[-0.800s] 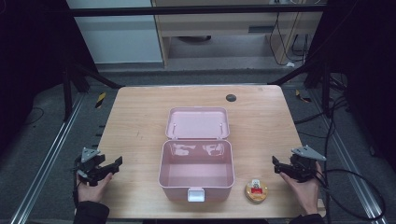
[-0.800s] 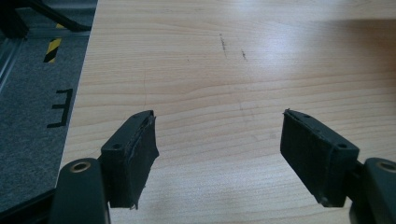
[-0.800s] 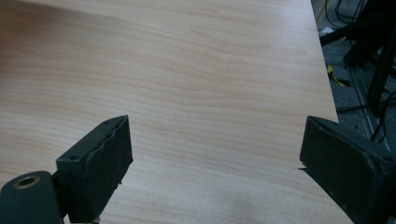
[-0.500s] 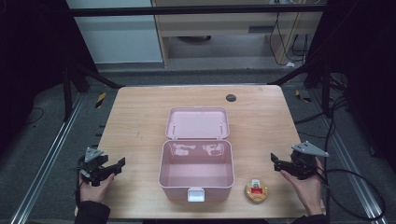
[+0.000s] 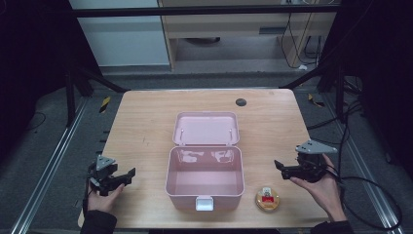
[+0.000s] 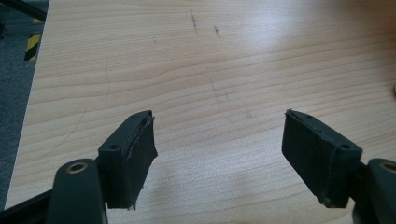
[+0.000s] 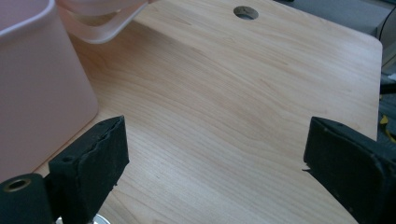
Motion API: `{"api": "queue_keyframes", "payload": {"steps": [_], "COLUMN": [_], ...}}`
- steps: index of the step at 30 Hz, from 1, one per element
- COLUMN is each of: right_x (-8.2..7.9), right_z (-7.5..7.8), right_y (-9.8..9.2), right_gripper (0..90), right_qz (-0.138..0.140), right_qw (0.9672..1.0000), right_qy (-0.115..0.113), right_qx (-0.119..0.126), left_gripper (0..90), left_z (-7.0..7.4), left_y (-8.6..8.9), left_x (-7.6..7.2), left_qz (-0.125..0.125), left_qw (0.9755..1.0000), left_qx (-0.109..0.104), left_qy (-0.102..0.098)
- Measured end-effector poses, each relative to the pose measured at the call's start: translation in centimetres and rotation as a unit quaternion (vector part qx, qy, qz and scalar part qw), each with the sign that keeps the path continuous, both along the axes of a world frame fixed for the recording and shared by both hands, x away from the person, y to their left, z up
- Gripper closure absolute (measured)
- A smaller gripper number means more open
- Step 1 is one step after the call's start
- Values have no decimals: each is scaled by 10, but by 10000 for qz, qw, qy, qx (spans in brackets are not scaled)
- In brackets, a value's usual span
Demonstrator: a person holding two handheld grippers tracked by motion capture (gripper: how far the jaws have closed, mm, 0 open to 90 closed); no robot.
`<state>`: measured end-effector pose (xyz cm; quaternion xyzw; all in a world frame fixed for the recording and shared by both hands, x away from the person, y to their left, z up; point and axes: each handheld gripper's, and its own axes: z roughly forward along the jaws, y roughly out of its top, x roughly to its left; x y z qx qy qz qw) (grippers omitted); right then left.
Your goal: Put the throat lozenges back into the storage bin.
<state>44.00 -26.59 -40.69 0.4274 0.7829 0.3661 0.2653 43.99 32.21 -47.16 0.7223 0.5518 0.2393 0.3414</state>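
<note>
Nearest, along the bottom edge of the high view, a small round tin (image 5: 267, 199) lies on the wooden table (image 5: 146, 122), just right of the open pink box (image 5: 204, 183). At lower left the left gripper (image 5: 127, 174) hangs released, jaws wide over bare wood. At lower right the right gripper (image 5: 278, 165) is likewise released and empty, near the tin but apart from it. Farther up, the box's lid (image 5: 207, 128) lies back, open.

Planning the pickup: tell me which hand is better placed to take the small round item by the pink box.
Right. The right tool hovers open just beside the small round item, on the same side of the pink box. The left tool, also open, sits across the box from it.
</note>
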Motion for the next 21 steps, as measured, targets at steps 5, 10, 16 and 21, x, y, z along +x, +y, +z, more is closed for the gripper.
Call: {"api": "queue_keyframes", "payload": {"steps": [5,10,16,21], "right_x": [3,4,4,3], "right_z": [13,21,25,25], "right_y": [8,16,25,31], "right_gripper": [59,52,55,50], "right_qz": [321,773,1277,1616], "right_qw": [9993,9959,9883,9809], "right_qy": [41,135,330,431], "right_qx": [-185,-458,-771,-990], "left_gripper": [250,251,252,252], "left_z": [-2,-2,-2,-3], "left_y": [-1,-1,-2,-2], "left_x": [0,0,0,1], "left_qz": [-13,-21,-24,-49], "left_qw": [10000,10000,10000,9999], "left_qx": [25,39,58,82], "left_qy": [13,-3,11,37]}}
